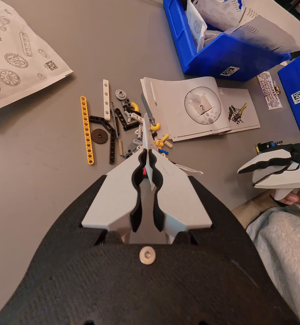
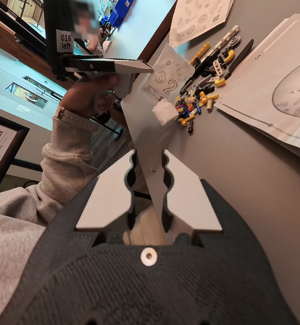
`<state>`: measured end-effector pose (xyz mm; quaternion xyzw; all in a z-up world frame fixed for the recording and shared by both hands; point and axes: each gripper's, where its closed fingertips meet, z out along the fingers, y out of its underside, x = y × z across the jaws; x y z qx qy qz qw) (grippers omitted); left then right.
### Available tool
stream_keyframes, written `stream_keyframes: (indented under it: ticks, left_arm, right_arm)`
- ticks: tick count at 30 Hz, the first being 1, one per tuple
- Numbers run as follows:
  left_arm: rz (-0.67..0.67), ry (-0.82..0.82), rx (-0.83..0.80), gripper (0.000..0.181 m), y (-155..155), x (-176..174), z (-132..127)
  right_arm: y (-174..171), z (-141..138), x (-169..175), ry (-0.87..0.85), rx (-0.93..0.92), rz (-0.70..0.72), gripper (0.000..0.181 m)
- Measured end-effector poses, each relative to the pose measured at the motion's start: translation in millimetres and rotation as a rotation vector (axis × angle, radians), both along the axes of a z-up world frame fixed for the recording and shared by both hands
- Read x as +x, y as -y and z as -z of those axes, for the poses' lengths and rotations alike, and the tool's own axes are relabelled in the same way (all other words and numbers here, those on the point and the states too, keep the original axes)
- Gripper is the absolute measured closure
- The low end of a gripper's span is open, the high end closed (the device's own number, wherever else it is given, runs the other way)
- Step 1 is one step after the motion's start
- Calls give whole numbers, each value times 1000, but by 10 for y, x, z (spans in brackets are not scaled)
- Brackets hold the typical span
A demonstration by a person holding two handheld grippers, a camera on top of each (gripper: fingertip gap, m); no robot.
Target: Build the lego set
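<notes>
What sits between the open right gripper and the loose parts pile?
Between the right gripper and the parts pile hangs the small paper bag, shut in the left gripper; a torn paper scrap sits at the pile's near edge.

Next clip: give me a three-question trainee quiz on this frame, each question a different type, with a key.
1. True or false: the left gripper is shut on a paper bag.
2. Multiple choice: the right gripper is A) shut on a beam, B) open and empty, C) shut on the booklet.
3. Fill in: the loose parts lie on the table between the yellow beam and the open ____.

Key: 1 true; 2 B; 3 booklet.
</notes>
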<state>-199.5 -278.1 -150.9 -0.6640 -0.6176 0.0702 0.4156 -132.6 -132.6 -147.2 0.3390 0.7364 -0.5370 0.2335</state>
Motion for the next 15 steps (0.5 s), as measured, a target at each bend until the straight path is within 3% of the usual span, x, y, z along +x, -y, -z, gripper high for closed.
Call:
stream_keyframes:
  ticks: [6, 10, 15]
  left_arm:
    - [-11, -30, 75, 181, 28, -16, -66]
    - [-7, -51, 110, 181, 28, 3, -124]
    - [-4, -87, 154, 181, 40, 38, -230]
  right_arm:
    - [6, 61, 57, -34, 24, -50, 159]
    - [10, 130, 195, -182, 88, -163, 164]
    - [-22, 287, 180, -364, 233, -172, 166]
